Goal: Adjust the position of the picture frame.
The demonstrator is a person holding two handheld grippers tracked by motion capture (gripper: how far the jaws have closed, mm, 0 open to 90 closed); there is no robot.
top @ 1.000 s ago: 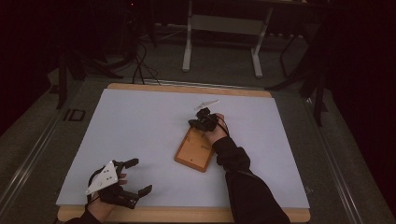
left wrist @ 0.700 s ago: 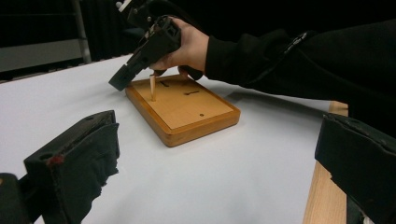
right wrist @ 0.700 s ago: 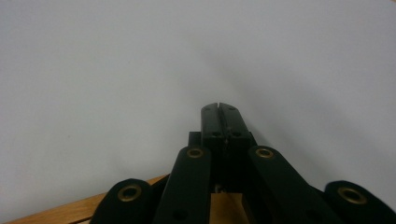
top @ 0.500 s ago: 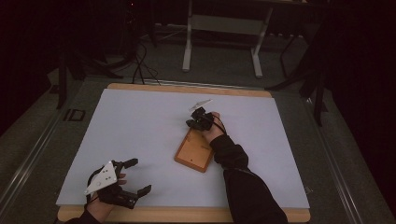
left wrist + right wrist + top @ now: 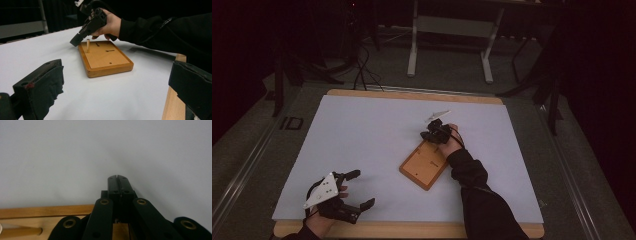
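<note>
One peg point(image 5: 88, 45) upright in wooden board point(image 5: 424, 165) | right gripper point(image 5: 432, 134) closed, empty, beside peg | left gripper point(image 5: 357, 189) wide open, empty

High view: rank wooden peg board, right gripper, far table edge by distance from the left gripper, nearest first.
From the left gripper, at the near left corner:
1. Wooden peg board, mid-table, to its right.
2. Right gripper, at the board's far end.
3. Far table edge, at the back.

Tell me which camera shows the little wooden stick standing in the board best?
The left gripper view: the wooden peg stands upright near a corner of the wooden board, just beside the shut right gripper. The high view is too far off to make the peg out. The right gripper view catches it blurred at its lower left edge.
</note>
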